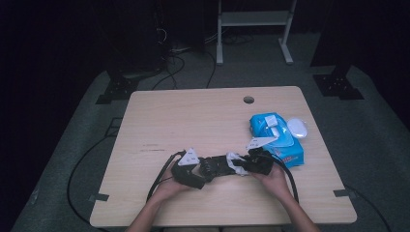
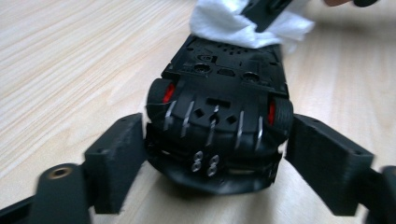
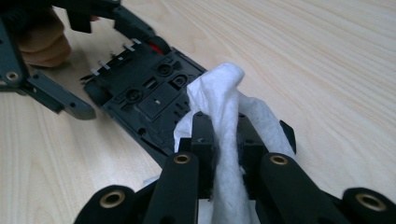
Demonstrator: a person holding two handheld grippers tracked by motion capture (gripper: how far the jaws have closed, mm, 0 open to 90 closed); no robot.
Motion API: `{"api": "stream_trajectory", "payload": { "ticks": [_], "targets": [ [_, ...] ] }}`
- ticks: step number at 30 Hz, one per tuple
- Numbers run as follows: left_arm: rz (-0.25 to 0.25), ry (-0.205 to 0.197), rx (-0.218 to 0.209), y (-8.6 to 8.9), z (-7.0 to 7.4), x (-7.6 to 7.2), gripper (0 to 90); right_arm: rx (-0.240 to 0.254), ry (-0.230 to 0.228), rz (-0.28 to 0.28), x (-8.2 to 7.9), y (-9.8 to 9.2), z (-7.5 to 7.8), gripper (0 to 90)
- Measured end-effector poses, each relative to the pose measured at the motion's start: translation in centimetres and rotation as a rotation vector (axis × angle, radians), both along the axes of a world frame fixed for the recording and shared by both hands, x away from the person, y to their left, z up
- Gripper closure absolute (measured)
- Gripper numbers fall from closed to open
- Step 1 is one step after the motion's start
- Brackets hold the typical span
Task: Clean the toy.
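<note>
Right gripper view: wipe [image 3: 224,121] (jaws clamped) touches toy car [image 3: 140,93].

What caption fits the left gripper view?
Upside-down black toy car between the left gripper jaws, white wipe on its far end.

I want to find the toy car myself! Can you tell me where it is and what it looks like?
Look at the near edge of the wooden table, between the person's two hands. The black car lies there upside down, its flat underside facing up. It sits between the jaws of the left tool, and the right tool presses a white wipe on it, unlike the blue wipes pack farther right.
</note>
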State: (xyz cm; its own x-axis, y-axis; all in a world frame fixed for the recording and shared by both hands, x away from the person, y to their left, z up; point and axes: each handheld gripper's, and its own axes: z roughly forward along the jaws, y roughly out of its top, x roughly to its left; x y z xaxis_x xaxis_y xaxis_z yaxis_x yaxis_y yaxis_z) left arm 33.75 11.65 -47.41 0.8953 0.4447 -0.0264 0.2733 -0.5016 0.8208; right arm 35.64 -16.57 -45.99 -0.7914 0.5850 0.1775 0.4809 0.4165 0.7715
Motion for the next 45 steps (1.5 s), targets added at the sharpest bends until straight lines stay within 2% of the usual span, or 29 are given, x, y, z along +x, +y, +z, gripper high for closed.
{"api": "stream_trajectory", "payload": {
  "ticks": [2,3,5,7,8,10,11,14,17,18,19,20,21,22,23,25,26,27,29,30,31,34,36,37,38,41,42,43,45],
  "targets": [
    [0.017,0.007,-0.015,0.1,0.0,0.1,18.9,-0.002,0.004,-0.003,0.0,-0.1,0.0,80.9],
    [0.041,0.005,-0.009,-0.2,-0.2,0.4,13.0,-0.002,0.000,0.000,0.0,0.0,0.0,80.9],
    [0.047,0.023,-0.003,-0.4,-0.4,0.6,10.5,-0.005,-0.005,0.002,0.0,0.0,-0.1,80.9],
    [0.034,0.025,0.013,-0.5,-0.6,0.6,11.9,-0.006,-0.006,0.002,0.0,0.0,-0.1,80.9],
    [0.013,0.029,0.015,-0.6,-0.6,0.5,13.9,-0.005,-0.004,0.002,0.0,0.0,0.0,80.9],
    [0.007,0.019,0.024,-0.7,-0.6,0.3,20.0,-0.004,-0.005,0.000,0.1,0.1,-0.1,81.0],
    [0.003,0.013,0.037,-0.8,-0.5,0.1,20.6,-0.005,-0.003,0.000,0.1,0.1,0.0,81.3],
    [-0.001,0.016,0.040,-0.8,-0.5,0.1,21.0,-0.004,0.003,0.009,-0.1,0.3,0.1,82.4],
    [-0.005,0.009,0.053,-0.9,-0.5,0.0,20.9,0.018,0.010,0.074,-0.8,1.8,0.4,83.1],
    [-0.005,0.009,0.053,-0.9,-0.5,0.0,21.3,0.018,0.010,0.074,-0.8,1.8,0.4,83.1],
    [-0.015,-0.005,0.072,-1.1,-0.5,-0.2,21.7,0.031,0.014,0.112,-1.3,3.0,0.6,83.1],
    [-0.015,-0.005,0.072,-1.1,-0.5,-0.2,21.9,0.031,0.014,0.112,-1.3,3.0,0.6,83.1],
    [-0.024,-0.004,0.085,-1.3,-0.6,-0.4,22.1,0.048,0.015,0.157,-1.9,4.2,0.8,83.1],
    [-0.024,-0.004,0.085,-1.3,-0.6,-0.4,22.1,0.048,0.015,0.157,-1.9,4.2,0.8,83.1],
    [-0.032,-0.007,0.099,-1.4,-0.6,-0.5,22.2,0.039,0.010,0.182,-2.2,4.9,0.9,83.2],
    [-0.030,-0.006,0.093,-1.4,-0.5,-0.6,22.3,0.028,0.004,0.182,-2.3,4.9,0.9,83.3],
    [-0.034,-0.012,0.088,-1.3,-0.4,-0.6,22.9,0.022,-0.002,0.152,-2.0,4.2,1.0,83.5],
    [-0.040,0.006,0.065,-1.3,-0.3,-0.6,23.6,0.015,-0.006,0.129,-2.0,3.9,1.1,83.6],
    [-0.037,0.000,0.073,-1.4,-0.3,-0.7,23.8,-0.022,-0.024,0.082,-1.7,3.1,1.2,83.8],
    [-0.037,0.000,0.073,-1.4,-0.3,-0.7,23.8,-0.018,-0.014,0.075,-1.7,2.9,1.1,83.9],
    [-0.048,-0.012,0.091,-1.5,-0.3,-0.7,23.8,-0.008,-0.008,0.080,-1.8,2.8,1.0,83.9],
    [-0.045,-0.014,0.091,-1.6,-0.4,-0.8,23.9,0.014,-0.004,0.102,-2.3,3.4,1.0,83.9],
    [-0.046,-0.020,0.101,-1.7,-0.3,-0.9,23.9,0.037,-0.005,0.152,-2.9,4.5,1.1,83.8],
    [-0.043,-0.022,0.102,-1.7,-0.3,-1.0,23.9,0.013,-0.019,0.164,-3.0,4.8,1.2,83.8],
    [-0.043,-0.022,0.102,-1.7,-0.3,-1.0,23.9,0.013,-0.019,0.164,-3.0,4.8,1.2,83.8],
    [-0.034,-0.012,0.082,-1.7,-0.3,-1.0,23.9,-0.002,-0.006,0.100,-2.2,3.2,1.1,83.9],
    [-0.034,-0.012,0.082,-1.7,-0.3,-1.0,23.9,-0.002,-0.006,0.100,-2.2,3.2,1.1,83.9],
    [-0.034,-0.015,0.084,-1.7,-0.3,-1.1,23.9,0.011,0.017,0.077,-2.0,2.4,0.9,83.9],
    [-0.040,-0.021,0.098,-1.8,-0.3,-1.1,23.9,0.019,0.015,0.092,-2.4,2.8,0.9,84.1]
  ]
}}
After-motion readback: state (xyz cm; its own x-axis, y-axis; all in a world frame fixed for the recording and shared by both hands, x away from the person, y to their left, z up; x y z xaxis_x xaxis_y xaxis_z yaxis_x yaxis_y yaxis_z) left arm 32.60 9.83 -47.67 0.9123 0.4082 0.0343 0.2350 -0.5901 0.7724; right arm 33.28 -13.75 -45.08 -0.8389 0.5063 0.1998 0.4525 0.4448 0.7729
